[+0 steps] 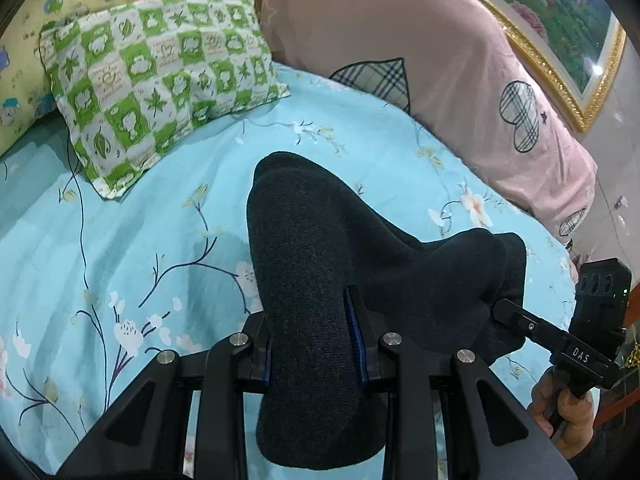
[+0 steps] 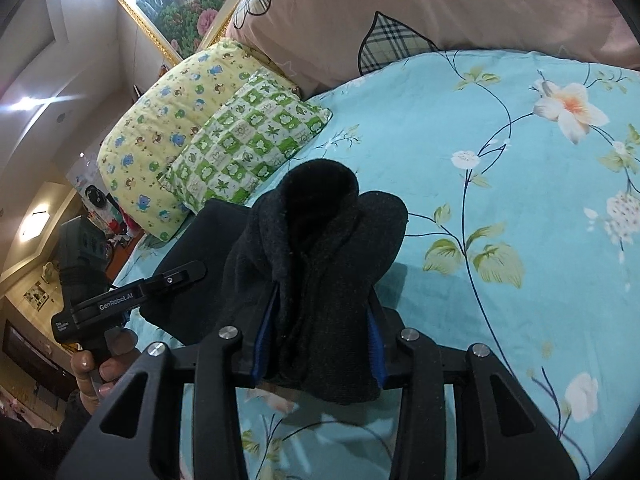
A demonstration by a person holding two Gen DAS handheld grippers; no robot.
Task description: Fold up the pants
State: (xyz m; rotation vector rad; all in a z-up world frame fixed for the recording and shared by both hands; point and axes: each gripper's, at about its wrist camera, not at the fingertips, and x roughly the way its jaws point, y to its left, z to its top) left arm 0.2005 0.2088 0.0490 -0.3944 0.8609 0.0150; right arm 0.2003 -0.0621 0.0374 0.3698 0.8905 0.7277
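Observation:
Dark charcoal pants (image 1: pixel 316 264) hang in a thick bunch between the blue pads of my left gripper (image 1: pixel 314 332), which is shut on the cloth above the bed. The same pants (image 2: pixel 320 248) bulge in rolled folds out of my right gripper (image 2: pixel 320 340), also shut on them. In the left wrist view the right gripper (image 1: pixel 516 320) reaches into the fabric from the right, held by a hand (image 1: pixel 560 408). The right wrist view has the left gripper (image 2: pixel 176 276) at the left, with a hand (image 2: pixel 100 364) on its handle. The cloth hides both grippers' fingertips.
A turquoise floral bedsheet (image 1: pixel 140 240) lies under everything. A green checked pillow (image 1: pixel 160 80) and a yellow cartoon pillow (image 2: pixel 160 128) rest at the head. A big pink quilt (image 1: pixel 420 60) is piled along the far side. A gold-framed picture (image 1: pixel 568 28) hangs on the wall.

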